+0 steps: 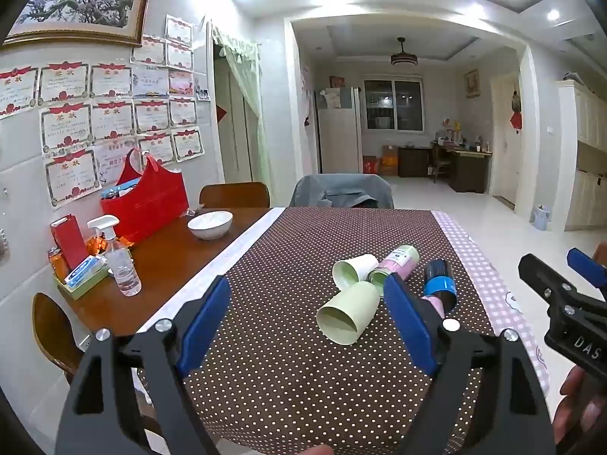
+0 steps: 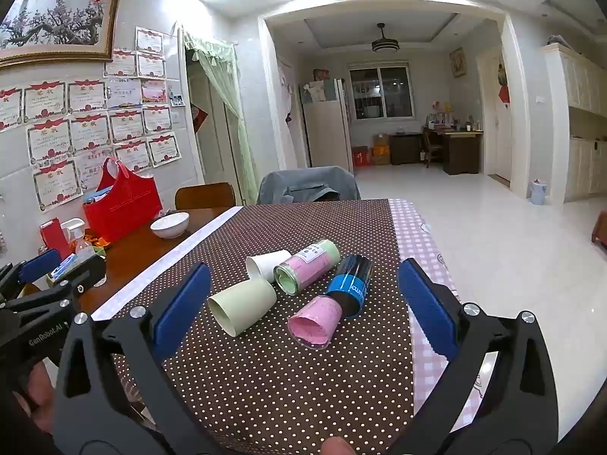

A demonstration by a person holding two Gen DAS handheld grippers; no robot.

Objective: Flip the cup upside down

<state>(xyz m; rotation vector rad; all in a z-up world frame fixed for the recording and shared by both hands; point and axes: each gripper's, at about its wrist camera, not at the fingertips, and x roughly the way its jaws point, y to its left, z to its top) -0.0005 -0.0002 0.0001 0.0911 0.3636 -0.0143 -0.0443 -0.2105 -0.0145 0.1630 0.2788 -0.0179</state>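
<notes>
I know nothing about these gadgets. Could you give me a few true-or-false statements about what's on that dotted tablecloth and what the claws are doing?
1. All five cups lie on their sides. True: the light green cup, white cup, pink cup, pink-and-green cup and black-and-blue cup are all tipped over.
2. The right claw grips the pink cup. False: it is open and empty.
3. The left claw is open. True.
4. The white bowl sits on the dotted tablecloth. False: it sits on bare wood.
</notes>
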